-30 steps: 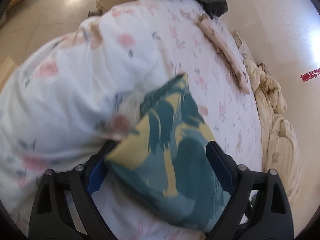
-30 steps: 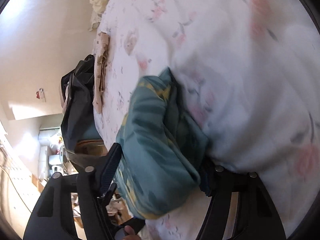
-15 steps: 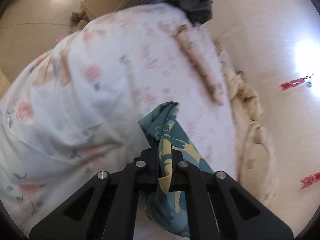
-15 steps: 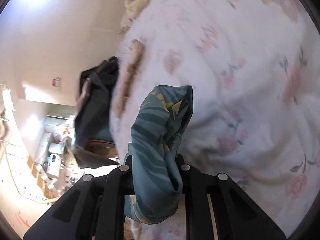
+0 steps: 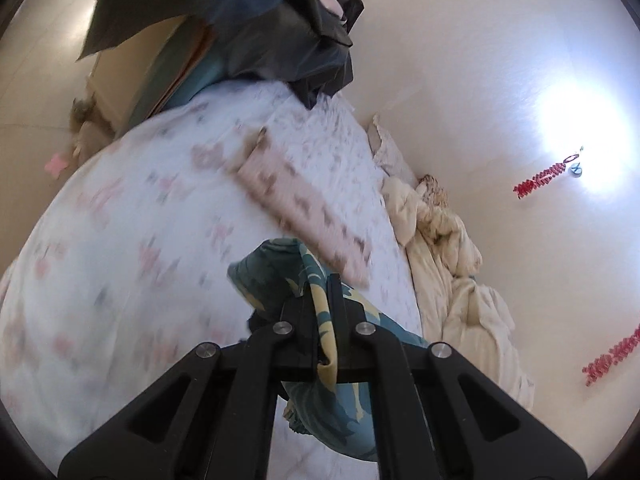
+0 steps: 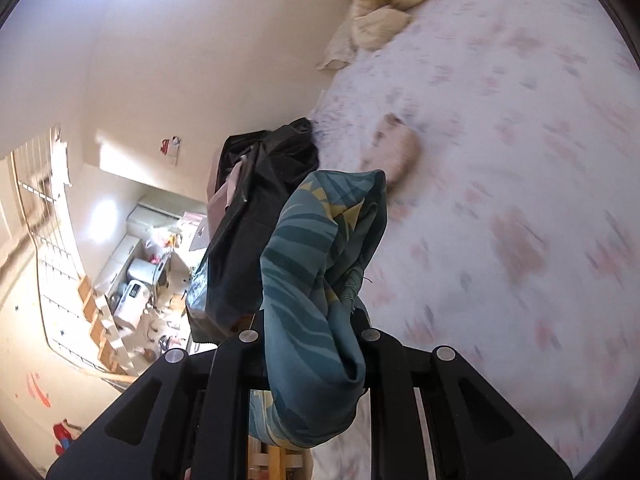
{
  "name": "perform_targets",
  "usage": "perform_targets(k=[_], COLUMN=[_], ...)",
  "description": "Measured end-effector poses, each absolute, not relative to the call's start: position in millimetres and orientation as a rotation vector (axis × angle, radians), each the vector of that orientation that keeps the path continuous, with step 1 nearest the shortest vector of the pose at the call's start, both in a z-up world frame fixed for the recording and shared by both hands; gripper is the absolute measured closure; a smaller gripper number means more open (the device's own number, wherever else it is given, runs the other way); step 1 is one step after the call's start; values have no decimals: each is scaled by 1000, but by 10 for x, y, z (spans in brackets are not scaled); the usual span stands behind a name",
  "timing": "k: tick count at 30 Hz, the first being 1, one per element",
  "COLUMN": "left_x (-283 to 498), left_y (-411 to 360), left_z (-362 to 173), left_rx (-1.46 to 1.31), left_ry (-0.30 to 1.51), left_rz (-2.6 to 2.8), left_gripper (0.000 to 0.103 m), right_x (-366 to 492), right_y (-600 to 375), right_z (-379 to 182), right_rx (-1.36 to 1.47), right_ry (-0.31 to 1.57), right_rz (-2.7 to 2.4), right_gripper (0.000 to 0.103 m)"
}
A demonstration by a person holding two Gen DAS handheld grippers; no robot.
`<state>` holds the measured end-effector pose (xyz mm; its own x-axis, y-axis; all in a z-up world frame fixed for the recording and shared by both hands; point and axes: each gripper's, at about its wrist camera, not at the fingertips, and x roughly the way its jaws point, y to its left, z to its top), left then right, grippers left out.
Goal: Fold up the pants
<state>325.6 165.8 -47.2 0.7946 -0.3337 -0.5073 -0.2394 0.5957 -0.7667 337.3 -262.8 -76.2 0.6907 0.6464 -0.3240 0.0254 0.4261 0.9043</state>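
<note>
The pants [image 5: 276, 276] are teal with a yellow leaf print. My left gripper [image 5: 320, 312] is shut on a bunched edge of them and holds it above the white floral bed sheet [image 5: 132, 248]. My right gripper [image 6: 308, 320] is shut on another bunched part of the pants [image 6: 316, 240], which drapes over its fingers above the bed sheet [image 6: 520, 200]. The rest of the pants hangs below both grippers, out of view.
A folded pink patterned cloth [image 5: 296, 208] lies on the bed. A cream quilt [image 5: 452, 264] is heaped along the wall side. A black bag [image 5: 280, 28] sits at the bed's far end; it also shows in the right wrist view [image 6: 256, 216].
Both grippers have shut on the pants and lifted them off the bed. The views have swung toward the far end of the bed and the wall.
</note>
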Motion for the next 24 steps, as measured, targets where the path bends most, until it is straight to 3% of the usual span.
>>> perform_targets(k=[6, 13, 19, 22, 23, 24], left_x=[4270, 5561, 6126, 6127, 6111, 6106], left_y=[1839, 1904, 1819, 1807, 1795, 1793], left_z=[-507, -552, -1114, -1357, -1379, -1403], left_rx=[-931, -813, -657, -660, -635, -614], left_ry=[617, 581, 684, 721, 721, 722], left_rz=[-44, -49, 37, 67, 81, 88], left_gripper=[102, 102, 102, 98, 98, 98], right_x=[4495, 5758, 6336, 6412, 6408, 6395], right_y=[-2410, -2178, -2056, -2095, -2133, -2183], right_z=[-825, -1283, -1794, -2023, -2059, -2076], right_rx=[1067, 1120, 1062, 1062, 1052, 1043], right_ry=[720, 752, 867, 929, 931, 924], right_rz=[472, 448, 347, 309, 296, 283], right_gripper=[86, 86, 85, 71, 58, 52])
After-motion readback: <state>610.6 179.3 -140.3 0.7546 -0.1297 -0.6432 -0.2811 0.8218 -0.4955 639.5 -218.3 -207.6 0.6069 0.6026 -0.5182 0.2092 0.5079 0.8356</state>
